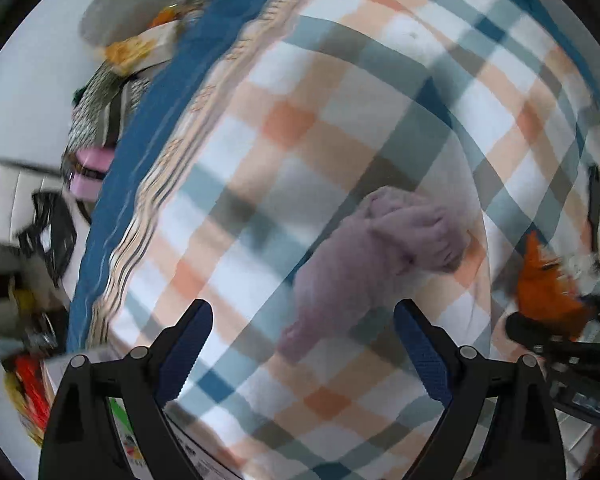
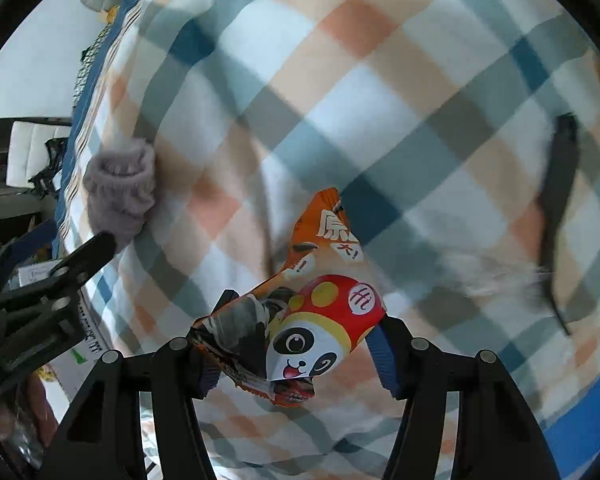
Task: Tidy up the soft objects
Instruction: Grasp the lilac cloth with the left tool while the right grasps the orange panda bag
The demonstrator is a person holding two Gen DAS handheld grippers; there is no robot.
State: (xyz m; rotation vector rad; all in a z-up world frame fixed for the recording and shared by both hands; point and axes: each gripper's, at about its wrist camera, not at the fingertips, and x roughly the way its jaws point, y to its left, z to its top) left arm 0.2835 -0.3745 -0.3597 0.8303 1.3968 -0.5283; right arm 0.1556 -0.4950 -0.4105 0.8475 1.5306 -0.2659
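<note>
A fuzzy lilac sock (image 1: 376, 256) lies on the checked blanket (image 1: 300, 100), just ahead of my left gripper (image 1: 304, 344), which is open and empty above the bed. The sock also shows in the right wrist view (image 2: 120, 196), at the left. My right gripper (image 2: 300, 344) is shut on an orange and red snack packet with a panda face (image 2: 312, 320), held above the blanket (image 2: 380, 100). The packet and the right gripper show at the right edge of the left wrist view (image 1: 544, 288).
A dark long object (image 2: 556, 208) lies on the blanket at the right. The bed's blue edge (image 1: 140, 128) runs along the left, with clutter, a grey pillow (image 1: 132, 4) and boxes beyond it. The left gripper's fingers (image 2: 84, 256) reach in from the left.
</note>
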